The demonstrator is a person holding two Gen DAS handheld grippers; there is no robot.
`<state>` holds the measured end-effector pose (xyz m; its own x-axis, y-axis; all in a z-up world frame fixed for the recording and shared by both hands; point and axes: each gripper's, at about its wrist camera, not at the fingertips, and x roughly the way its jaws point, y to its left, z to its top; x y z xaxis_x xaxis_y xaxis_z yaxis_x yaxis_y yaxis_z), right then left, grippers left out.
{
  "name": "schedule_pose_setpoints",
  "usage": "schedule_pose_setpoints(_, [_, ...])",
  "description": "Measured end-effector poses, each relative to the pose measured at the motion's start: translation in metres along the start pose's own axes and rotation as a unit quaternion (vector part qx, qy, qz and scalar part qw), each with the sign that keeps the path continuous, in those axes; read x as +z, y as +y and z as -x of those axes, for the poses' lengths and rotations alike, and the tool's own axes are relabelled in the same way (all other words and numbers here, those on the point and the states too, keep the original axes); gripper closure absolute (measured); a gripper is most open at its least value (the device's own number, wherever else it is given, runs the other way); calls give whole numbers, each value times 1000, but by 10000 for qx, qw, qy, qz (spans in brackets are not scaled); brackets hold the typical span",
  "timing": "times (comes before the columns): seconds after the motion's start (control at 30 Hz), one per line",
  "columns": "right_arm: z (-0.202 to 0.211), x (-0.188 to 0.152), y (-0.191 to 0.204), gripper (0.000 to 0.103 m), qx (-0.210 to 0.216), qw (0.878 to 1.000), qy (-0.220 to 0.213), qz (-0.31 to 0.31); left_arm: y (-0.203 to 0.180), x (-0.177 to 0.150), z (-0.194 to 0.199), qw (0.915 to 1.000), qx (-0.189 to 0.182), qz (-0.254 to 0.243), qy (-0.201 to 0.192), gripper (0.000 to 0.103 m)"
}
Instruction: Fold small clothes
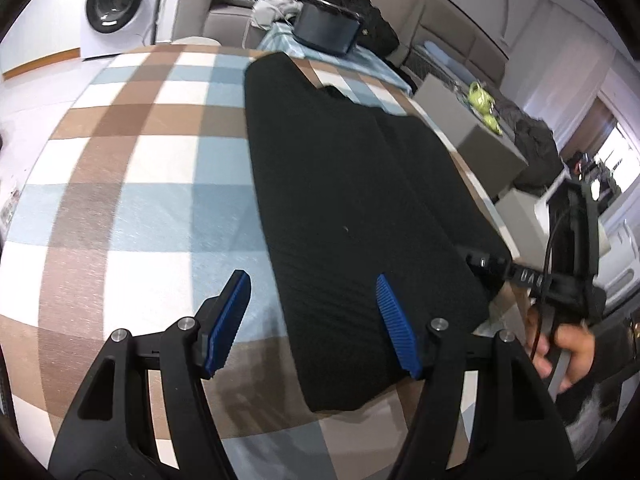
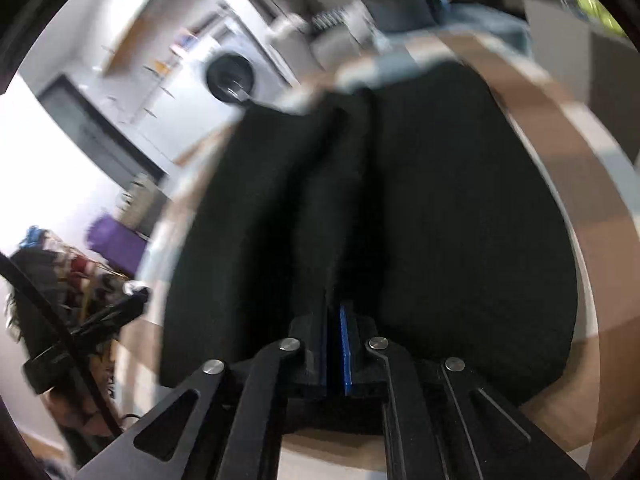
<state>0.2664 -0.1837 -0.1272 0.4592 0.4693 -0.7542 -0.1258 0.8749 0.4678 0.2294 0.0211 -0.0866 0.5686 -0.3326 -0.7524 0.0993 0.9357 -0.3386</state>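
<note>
The left wrist camera is looking forward and steeply down between its own gripper's fingers (image 1: 308,292), sitting close above the checked table cover (image 1: 132,184) and facing a washing machine (image 1: 116,0) at the far wall. The right wrist camera is peering down past its own fingers (image 2: 334,320), hanging nearer still over the black garment (image 2: 460,208). Both views are sharing that garment, the cover and the washing machine
</note>
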Motion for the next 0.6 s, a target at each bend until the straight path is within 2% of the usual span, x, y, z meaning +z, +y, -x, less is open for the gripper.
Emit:
schedule_pose_setpoints(0.07, [7, 4, 4, 88, 91, 9998, -144, 59, -6, -3, -1, 9999, -4, -147, 50, 40])
schedule_pose_setpoints(0.1, [11, 7, 5, 75, 113, 9996, -248, 71, -8, -5, -3, 9998, -2, -197, 75, 40])
schedule_pose_setpoints(0.17, [20, 16, 10, 68, 305, 9984, -475, 72, -11, -8, -6, 9994, 12, -299, 201, 40])
schedule_pose_setpoints(0.33, [5, 44, 19, 66, 871, 9957, -318, -63, -17, -12, -19, 9966, 163, -514, 617, 40])
schedule_pose_setpoints(0.53, [-53, 80, 30, 66, 1032, 9938, 296, -299, -10, -10, -9, 9983, 39, -368, 441, 40])
schedule_pose_setpoints(0.57, [-64, 86, 32, 67, 981, 9936, 429, -373, -7, -9, -7, 9987, 54, -322, 399, 40])
schedule_pose_setpoints(0.6, [-69, 92, 30, 78, 927, 9940, 453, -364, -5, -7, -4, 9989, 66, -294, 362, 40])
